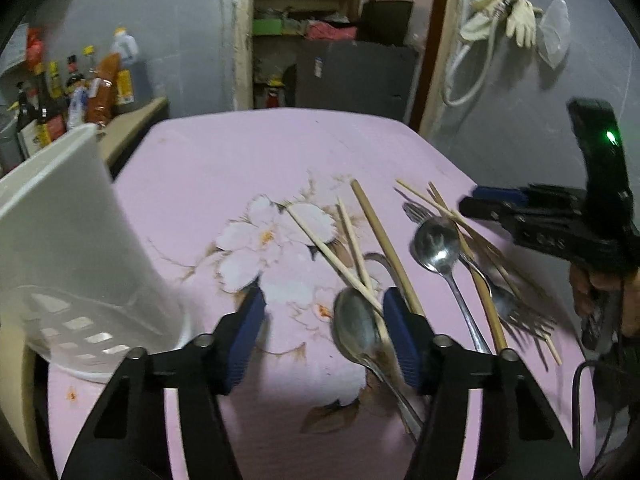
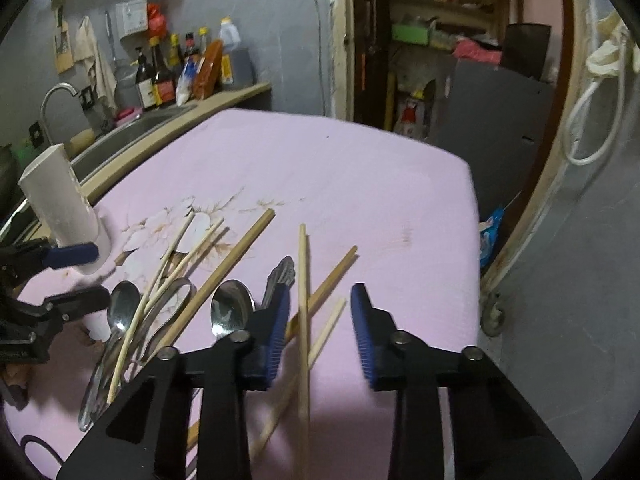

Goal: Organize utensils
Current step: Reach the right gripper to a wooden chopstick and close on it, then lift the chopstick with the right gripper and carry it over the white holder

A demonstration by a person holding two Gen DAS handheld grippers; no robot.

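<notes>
Spoons, forks and several wooden chopsticks lie mixed on a pink flowered table [image 1: 224,160]. My left gripper [image 1: 324,320] is open low over the cloth. A steel spoon [image 1: 356,328] lies between its jaws close to the right finger, and the pads do not press on it. A white slotted utensil holder [image 1: 72,240] stands to its left. A second spoon [image 1: 436,244] and a fork [image 1: 520,312] lie further right. My right gripper [image 2: 320,320] is open with pale chopsticks [image 2: 303,280] running between its fingers, untouched. The left gripper [image 2: 80,276] and the holder [image 2: 64,204] show in the right wrist view too.
Sauce bottles [image 2: 180,72] line a counter beside a sink [image 2: 132,128] at the table's left. A doorway with shelves [image 1: 304,20] is behind the table. The table's right edge [image 2: 476,200] drops to the floor. Gloves [image 1: 516,16] hang on the wall.
</notes>
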